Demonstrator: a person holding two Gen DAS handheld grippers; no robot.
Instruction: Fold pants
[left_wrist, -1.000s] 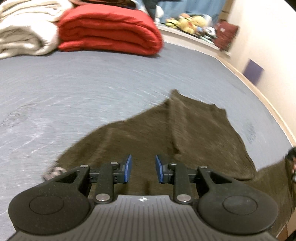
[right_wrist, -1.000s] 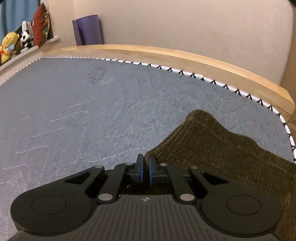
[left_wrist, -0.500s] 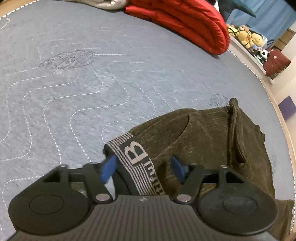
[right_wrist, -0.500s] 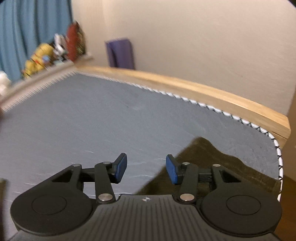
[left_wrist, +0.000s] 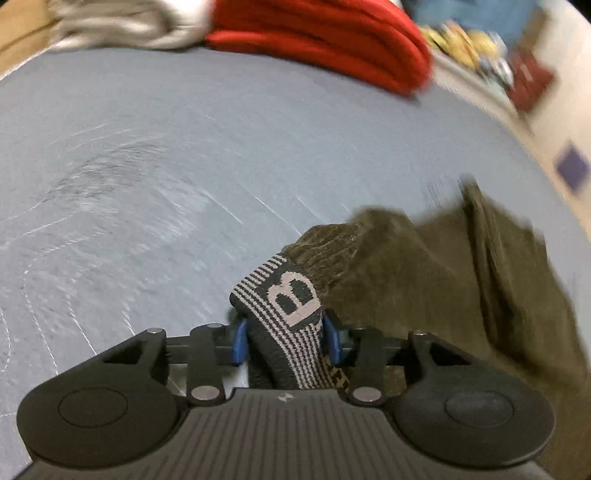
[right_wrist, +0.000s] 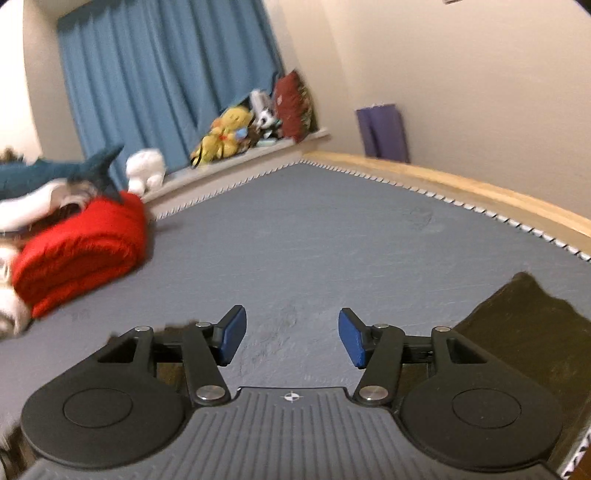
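Observation:
Dark olive corduroy pants (left_wrist: 436, 280) lie on the grey quilted mattress (left_wrist: 184, 147), spread to the right in the left wrist view. Their striped elastic waistband (left_wrist: 291, 314), marked with a large B, sits between the blue pads of my left gripper (left_wrist: 286, 338), which is shut on it. My right gripper (right_wrist: 291, 338) is open and empty above the mattress. A corner of the pants (right_wrist: 517, 332) lies to its right, near the bed's edge.
A folded red blanket (left_wrist: 325, 40) and a pale blanket (left_wrist: 122, 22) lie at the far side of the bed. A shelf with stuffed toys (right_wrist: 229, 136) runs under a blue curtain (right_wrist: 166, 74). A wooden bed frame (right_wrist: 461, 184) borders the mattress.
My left gripper has closed on the waistband, which it straddled half a second ago. My right gripper let go of the pants, opened wide and swung up and left, away from the fabric.

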